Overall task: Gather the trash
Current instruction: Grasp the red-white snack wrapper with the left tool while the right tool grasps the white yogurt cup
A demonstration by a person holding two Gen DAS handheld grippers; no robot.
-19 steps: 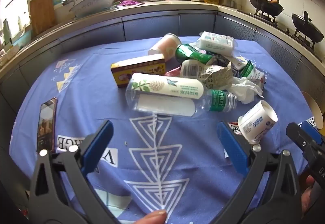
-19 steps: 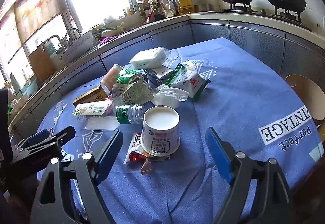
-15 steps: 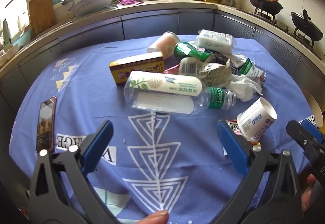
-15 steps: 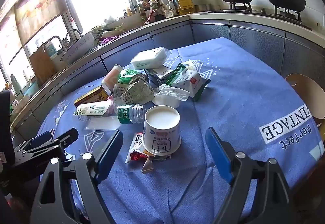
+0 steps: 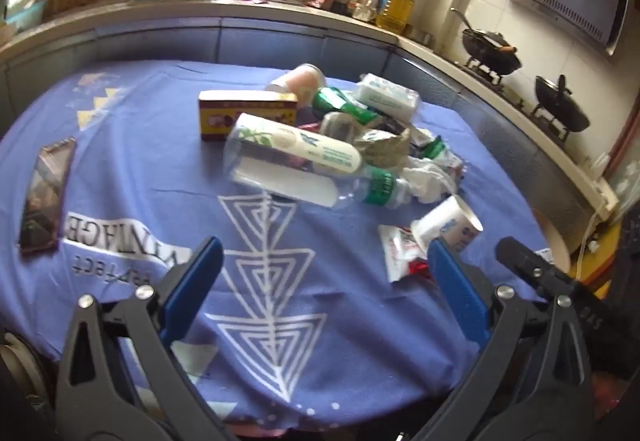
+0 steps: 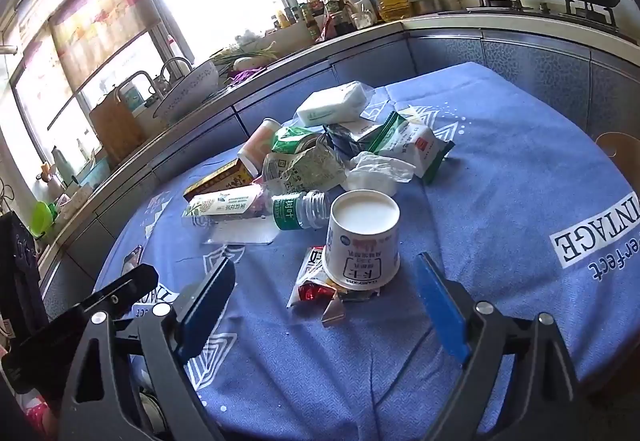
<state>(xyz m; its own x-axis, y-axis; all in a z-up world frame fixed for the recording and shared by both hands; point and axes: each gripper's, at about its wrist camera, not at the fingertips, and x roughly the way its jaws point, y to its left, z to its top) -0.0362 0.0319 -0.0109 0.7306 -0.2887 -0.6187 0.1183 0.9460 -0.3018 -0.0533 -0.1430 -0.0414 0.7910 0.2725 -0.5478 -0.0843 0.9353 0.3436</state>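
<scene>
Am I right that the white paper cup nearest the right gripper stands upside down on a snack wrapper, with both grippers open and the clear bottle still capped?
Nearly. The clear bottle has no cap: the right wrist view shows its bare threaded neck. The white paper cup does stand upside down on the snack wrapper, and the right gripper and left gripper are open.

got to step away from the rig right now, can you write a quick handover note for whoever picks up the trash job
Left gripper: open, empty, over the near part of the blue tablecloth, short of the pile.
Right gripper: open, empty, with the white paper cup just ahead of its fingers, not gripped.
Trash: all on the table in one heap. Clear plastic bottle lies on its side at the front, yellow-and-red box behind it, crumpled tissue, wrappers and packets behind. A red snack wrapper lies partly under the cup.
Phone at the left edge is not trash.
Done: nothing collected, as far as the views show.
Left: every piece. No bin in view.
</scene>
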